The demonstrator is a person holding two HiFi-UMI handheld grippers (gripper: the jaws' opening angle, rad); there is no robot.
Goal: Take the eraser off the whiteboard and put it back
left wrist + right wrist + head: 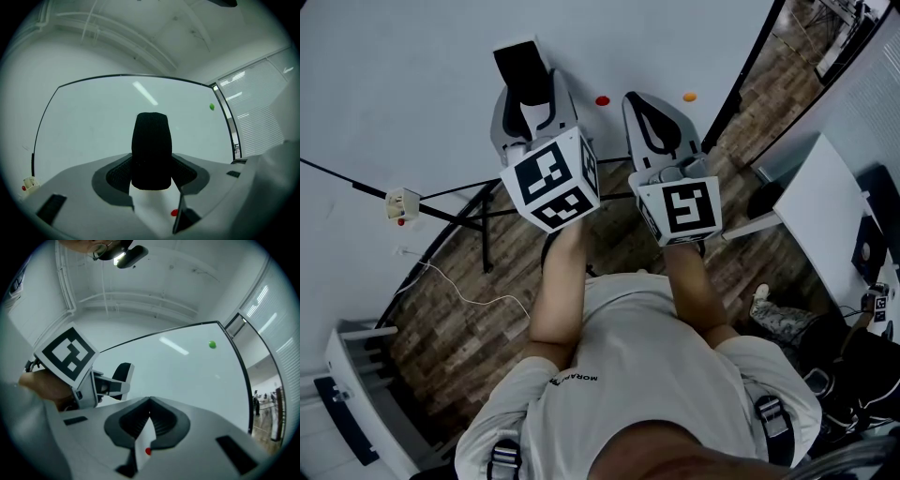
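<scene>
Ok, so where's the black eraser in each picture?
Head view: the eraser is near the top, left of middle, in the left hand-held gripper.
Left gripper view: the eraser is dead centre, between the jaws.
Right gripper view: the eraser is left of middle.
Shared landmark: the red dot on the whiteboard.

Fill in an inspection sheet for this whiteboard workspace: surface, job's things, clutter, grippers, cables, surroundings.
Surface: whiteboard, no writing seen.
Job's things: black eraser, between the left gripper's jaws; whether it touches the board cannot be told.
Clutter: red dot and orange dot on the board.
Grippers: left gripper shut on the eraser; right gripper shut, empty.
Cables: thin white cable on the floor.
Surroundings: wood floor, white table at right.
</scene>
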